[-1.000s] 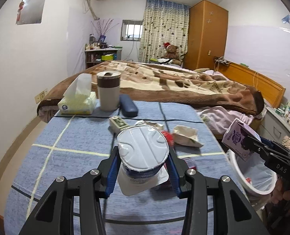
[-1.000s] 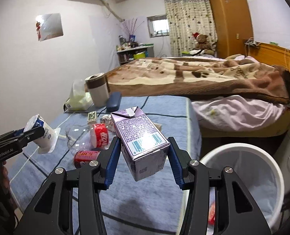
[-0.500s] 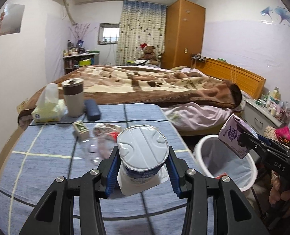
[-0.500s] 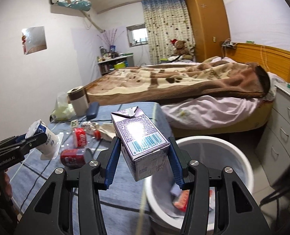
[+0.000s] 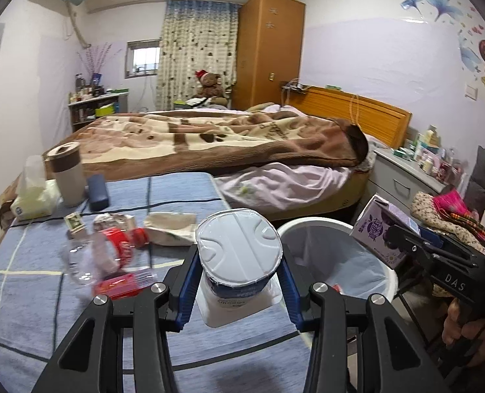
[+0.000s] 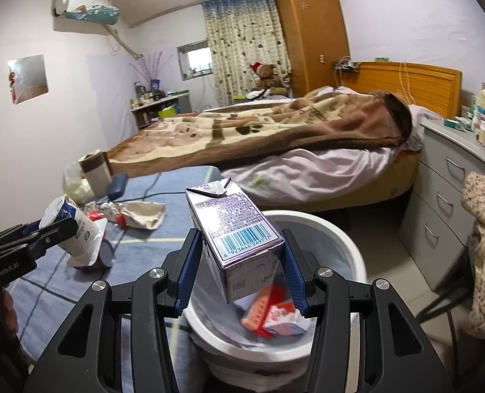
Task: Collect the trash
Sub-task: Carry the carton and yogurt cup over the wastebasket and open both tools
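My left gripper (image 5: 239,286) is shut on a white yogurt cup (image 5: 239,252) with a peeled foil lid, held above the blue table's right edge beside the white trash bin (image 5: 321,229). My right gripper (image 6: 239,270) is shut on a purple milk carton (image 6: 234,229), hanging over the open bin (image 6: 340,239), which holds a red and a pink packet (image 6: 268,311). Each gripper shows in the other's view: the carton (image 5: 378,232) at the right, the cup (image 6: 67,226) at the left. A clear plastic bottle with a red label (image 5: 101,252), a red packet (image 5: 118,285) and a crumpled paper bag (image 5: 172,226) lie on the table.
At the table's far end stand a tissue pack (image 5: 33,196), a brown-lidded tumbler (image 5: 67,173) and a dark case (image 5: 98,186). A bed (image 5: 209,140) lies beyond. Grey drawers (image 6: 445,183) and a chair draped with clothes (image 6: 484,239) stand right of the bin.
Both grippers have swung to the right with their loads. The carton now hangs over the bin, and the cup has come from mid-table to the table's edge beside the bin.
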Demonstrator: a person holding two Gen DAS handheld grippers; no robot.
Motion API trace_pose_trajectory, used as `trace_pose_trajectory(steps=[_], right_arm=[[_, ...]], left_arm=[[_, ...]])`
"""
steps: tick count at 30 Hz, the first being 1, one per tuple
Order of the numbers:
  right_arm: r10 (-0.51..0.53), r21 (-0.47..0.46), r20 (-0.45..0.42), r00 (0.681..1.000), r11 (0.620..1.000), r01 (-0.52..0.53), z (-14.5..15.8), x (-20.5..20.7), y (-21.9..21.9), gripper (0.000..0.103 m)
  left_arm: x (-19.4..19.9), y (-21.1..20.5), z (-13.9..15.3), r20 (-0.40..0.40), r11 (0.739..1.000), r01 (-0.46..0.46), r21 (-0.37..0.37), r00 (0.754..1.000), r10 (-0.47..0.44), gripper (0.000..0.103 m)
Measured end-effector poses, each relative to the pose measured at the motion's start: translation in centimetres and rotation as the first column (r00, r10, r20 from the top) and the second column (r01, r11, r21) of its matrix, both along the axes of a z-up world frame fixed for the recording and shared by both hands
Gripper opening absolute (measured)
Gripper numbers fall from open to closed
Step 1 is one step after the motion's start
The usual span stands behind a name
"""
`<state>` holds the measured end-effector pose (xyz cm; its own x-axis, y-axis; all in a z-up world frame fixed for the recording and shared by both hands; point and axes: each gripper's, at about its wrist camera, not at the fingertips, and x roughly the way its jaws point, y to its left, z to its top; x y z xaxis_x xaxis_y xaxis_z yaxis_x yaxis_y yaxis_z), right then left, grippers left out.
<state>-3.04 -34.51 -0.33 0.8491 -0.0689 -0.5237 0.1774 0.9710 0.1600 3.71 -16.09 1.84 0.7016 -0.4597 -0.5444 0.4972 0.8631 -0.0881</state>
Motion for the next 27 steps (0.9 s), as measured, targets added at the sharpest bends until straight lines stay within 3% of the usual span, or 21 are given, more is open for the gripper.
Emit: trace_pose_trajectory(steps=[10,27], right_arm=[[-0.072,-0.007,-0.048,0.996,0.997,0.072,-1.3,-1.3,-2.4,0.049],[-0.125,-0.037,-0.127,0.984,0.992,0.122,-3.0,-1.0,-4.1,0.05]], left_arm=[[0.2,-5.1,-1.2,-0.029,0.994,0.106,0.0,0.994,-0.106,0.046],[0.5,-10.8,-2.8,-0.056,0.981,0.193,0.033,0.98,-0.191,0.046]])
